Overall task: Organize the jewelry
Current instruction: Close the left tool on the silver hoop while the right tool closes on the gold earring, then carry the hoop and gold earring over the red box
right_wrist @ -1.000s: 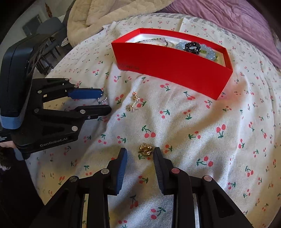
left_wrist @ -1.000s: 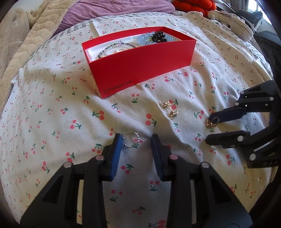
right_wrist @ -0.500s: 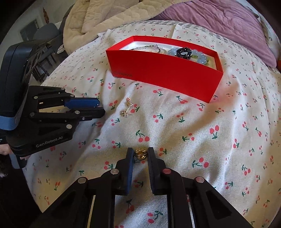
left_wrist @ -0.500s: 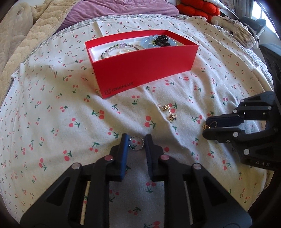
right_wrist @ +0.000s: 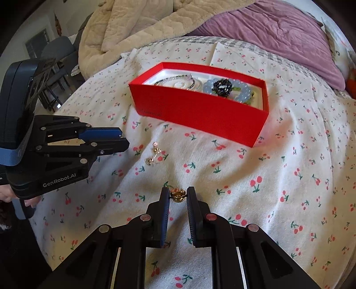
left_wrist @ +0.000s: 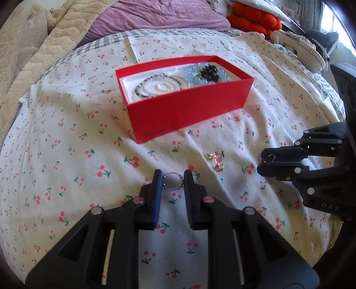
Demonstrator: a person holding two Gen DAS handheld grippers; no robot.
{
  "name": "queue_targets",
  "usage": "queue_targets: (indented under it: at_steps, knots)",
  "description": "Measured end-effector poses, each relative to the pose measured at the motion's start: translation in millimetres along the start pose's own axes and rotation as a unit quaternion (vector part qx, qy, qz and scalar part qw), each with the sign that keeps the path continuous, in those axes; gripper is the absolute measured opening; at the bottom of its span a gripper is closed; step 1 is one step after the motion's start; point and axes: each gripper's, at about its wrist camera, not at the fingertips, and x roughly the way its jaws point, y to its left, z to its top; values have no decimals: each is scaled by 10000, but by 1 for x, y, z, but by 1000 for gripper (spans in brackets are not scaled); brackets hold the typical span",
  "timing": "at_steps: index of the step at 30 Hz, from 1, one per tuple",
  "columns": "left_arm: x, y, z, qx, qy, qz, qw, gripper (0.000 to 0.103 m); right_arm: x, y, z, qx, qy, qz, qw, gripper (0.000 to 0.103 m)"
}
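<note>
My left gripper (left_wrist: 173, 181) is shut on a small silver beaded ring (left_wrist: 173, 181) and holds it above the cherry-print sheet. My right gripper (right_wrist: 177, 194) is shut on a small gold ring (right_wrist: 177, 195); in the left wrist view it (left_wrist: 263, 161) is at the right with the gold ring (left_wrist: 265, 159) at its tips. The left gripper also shows in the right wrist view (right_wrist: 123, 140). A red box (left_wrist: 189, 109) holds bead bracelets (left_wrist: 204, 73) and necklaces (left_wrist: 160, 85). A pair of gold earrings (left_wrist: 214, 160) lies on the sheet between the grippers.
The cherry-print sheet (left_wrist: 66, 144) covers the bed. A beige blanket (left_wrist: 22, 55) and a purple pillow (left_wrist: 155, 17) lie behind the box. Red cushions (left_wrist: 253, 20) and a woven basket (left_wrist: 309, 55) sit at the far right.
Both grippers have closed on their rings and lifted them off the sheet. The view has risen, so more of the box's inside shows.
</note>
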Motion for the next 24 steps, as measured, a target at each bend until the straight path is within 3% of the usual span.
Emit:
queue_targets:
  at_steps: [13, 24]
  knots:
    - [-21, 13, 21, -483, -424, 86, 9979, 21, -25, -17, 28, 421, -433, -116, 9981, 16]
    - [-36, 13, 49, -860, -626, 277, 9939, 21, -42, -17, 72, 650, -745, -524, 9937, 16]
